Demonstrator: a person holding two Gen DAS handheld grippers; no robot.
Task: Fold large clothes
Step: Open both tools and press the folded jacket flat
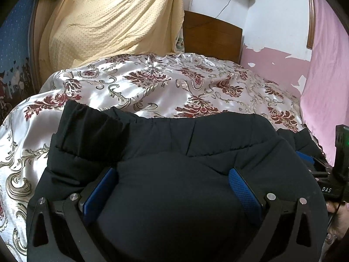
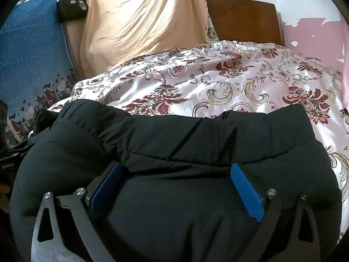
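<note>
A black padded jacket lies folded into a thick bundle on the near part of a bed; it also shows in the right wrist view. My left gripper is wide open, its blue pads astride the bulging padded fabric without pinching it. My right gripper is likewise wide open, blue pads on either side of the jacket's bulge. The right gripper's body shows at the far right of the left wrist view. The jacket's near part is hidden under the gripper frames.
The bed has a shiny floral satin cover. A cream blanket hangs behind it, beside a wooden headboard. A pink wall is on the right, a blue curtain and black bag on the left.
</note>
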